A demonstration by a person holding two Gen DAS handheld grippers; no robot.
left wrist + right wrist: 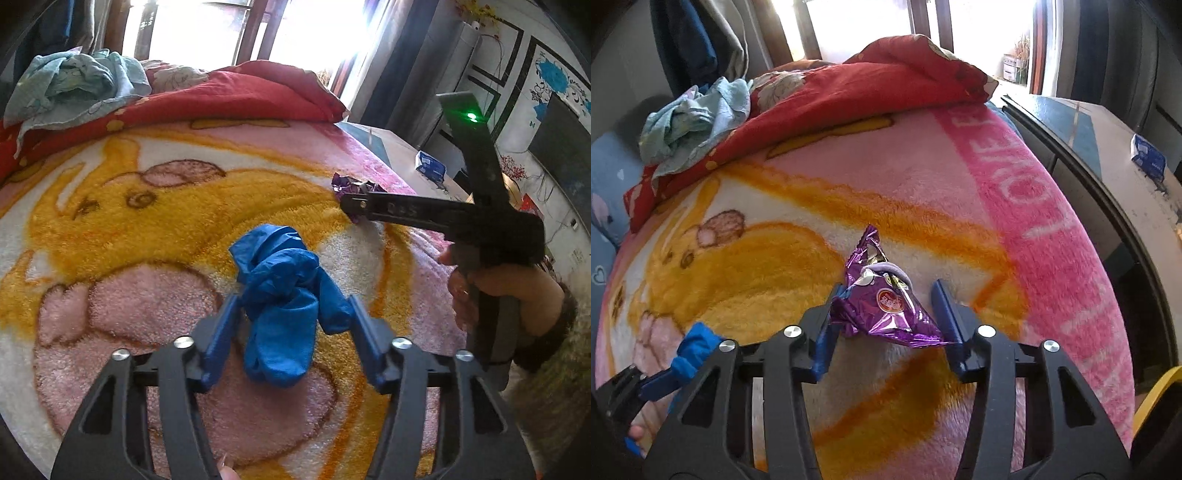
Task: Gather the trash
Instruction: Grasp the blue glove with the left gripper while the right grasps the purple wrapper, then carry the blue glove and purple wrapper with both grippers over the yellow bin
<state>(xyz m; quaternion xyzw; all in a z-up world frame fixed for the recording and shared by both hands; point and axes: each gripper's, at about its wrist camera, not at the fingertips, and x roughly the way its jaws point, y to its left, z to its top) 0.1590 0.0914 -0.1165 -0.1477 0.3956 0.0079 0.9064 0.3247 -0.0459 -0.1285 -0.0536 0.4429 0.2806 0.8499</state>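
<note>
A crumpled blue glove (284,302) lies on the pink and yellow plush blanket (147,229). My left gripper (293,299) is shut on it, with both blue pads against its sides. In the right wrist view that glove (694,350) shows at lower left beside a left finger (661,384). A purple foil snack wrapper (886,306) rests on the blanket (768,266), and my right gripper (886,291) is shut on it, one pad touching each end. From the left wrist view the right gripper (349,203) reaches in from the right, with the wrapper (351,184) at its tip.
A red quilt (871,81) and a bundled light blue cloth (690,122) are heaped at the far end of the bed. To the right stands a low cabinet (1108,173) with a blue and white pack (1148,157) on it. A hand (509,295) holds the right gripper.
</note>
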